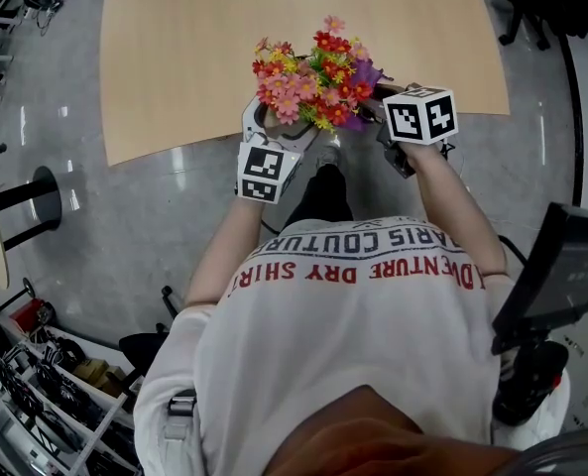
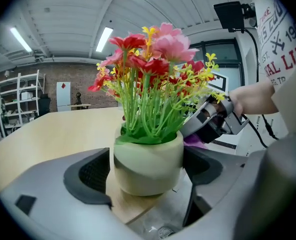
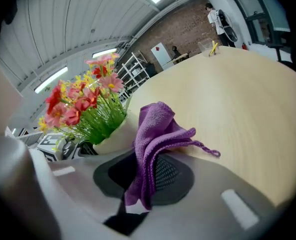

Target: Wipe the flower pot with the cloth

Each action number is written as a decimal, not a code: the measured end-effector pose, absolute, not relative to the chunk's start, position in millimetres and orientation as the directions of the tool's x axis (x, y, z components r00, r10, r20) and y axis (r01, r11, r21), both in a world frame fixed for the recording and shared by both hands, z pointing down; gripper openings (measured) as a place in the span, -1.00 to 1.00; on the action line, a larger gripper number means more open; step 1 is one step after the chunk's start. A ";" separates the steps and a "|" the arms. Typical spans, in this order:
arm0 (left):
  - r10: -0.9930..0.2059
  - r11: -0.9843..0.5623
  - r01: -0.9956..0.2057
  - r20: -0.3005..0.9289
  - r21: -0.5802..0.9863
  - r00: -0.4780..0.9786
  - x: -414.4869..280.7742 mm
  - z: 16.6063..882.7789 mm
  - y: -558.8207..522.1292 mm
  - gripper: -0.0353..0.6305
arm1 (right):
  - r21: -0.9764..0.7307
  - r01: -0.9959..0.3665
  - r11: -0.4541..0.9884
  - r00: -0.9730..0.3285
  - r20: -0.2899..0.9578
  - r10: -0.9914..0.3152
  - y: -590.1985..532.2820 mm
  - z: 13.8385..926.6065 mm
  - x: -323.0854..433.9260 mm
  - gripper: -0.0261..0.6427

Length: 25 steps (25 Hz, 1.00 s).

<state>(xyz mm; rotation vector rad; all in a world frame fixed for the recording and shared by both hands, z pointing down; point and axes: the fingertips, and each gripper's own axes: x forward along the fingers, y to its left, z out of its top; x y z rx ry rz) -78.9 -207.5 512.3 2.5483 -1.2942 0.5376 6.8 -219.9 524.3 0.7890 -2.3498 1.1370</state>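
Note:
A cream flower pot point(image 2: 148, 164) with red, pink and yellow artificial flowers point(image 1: 313, 82) stands at the near edge of the wooden table point(image 1: 224, 48). My left gripper point(image 2: 147, 178) has a dark pad pressed against each side of the pot and is shut on it. My right gripper point(image 3: 150, 169) is shut on a purple cloth point(image 3: 155, 134), which bunches up out of the jaws beside the pot point(image 3: 113, 139). From the left gripper view, the right gripper point(image 2: 207, 119) sits close behind the pot's right side, with a bit of purple cloth point(image 2: 195, 140) showing.
In the head view a black screen on a stand point(image 1: 556, 276) is at my right and a round black stand base point(image 1: 41, 191) at my left, on grey floor. A cup point(image 3: 206, 46) stands on the table's far side. Shelving lines the back wall.

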 end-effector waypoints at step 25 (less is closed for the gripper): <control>-0.892 0.051 -0.998 0.450 0.026 -0.033 -67.5 501.8 -183.8 0.64 | -0.570 -0.702 0.427 -0.710 0.510 -0.486 -104.8 478.6 132.8 -0.76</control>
